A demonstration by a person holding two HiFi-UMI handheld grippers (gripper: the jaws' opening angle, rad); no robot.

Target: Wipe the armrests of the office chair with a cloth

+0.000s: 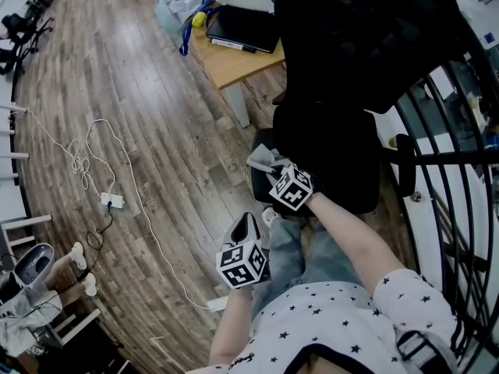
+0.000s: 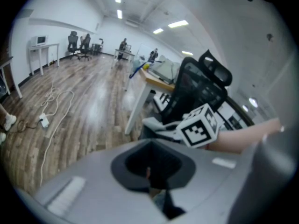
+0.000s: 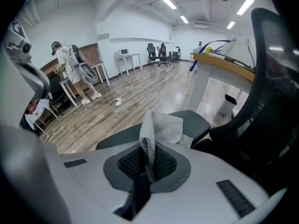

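The black office chair stands in front of me, seat toward me. My right gripper is shut on a grey cloth, which it holds over the chair's left armrest. In the right gripper view the cloth stands up out of the jaws above the armrest pad, with the mesh back to the right. The other armrest shows on the chair's far side. My left gripper hangs lower, near my knee, shut with nothing in it; its view shows the right gripper's marker cube.
A wooden desk carrying a dark laptop stands beyond the chair. A white cable and power strip lie on the wood floor to the left. A black metal railing runs close on the right.
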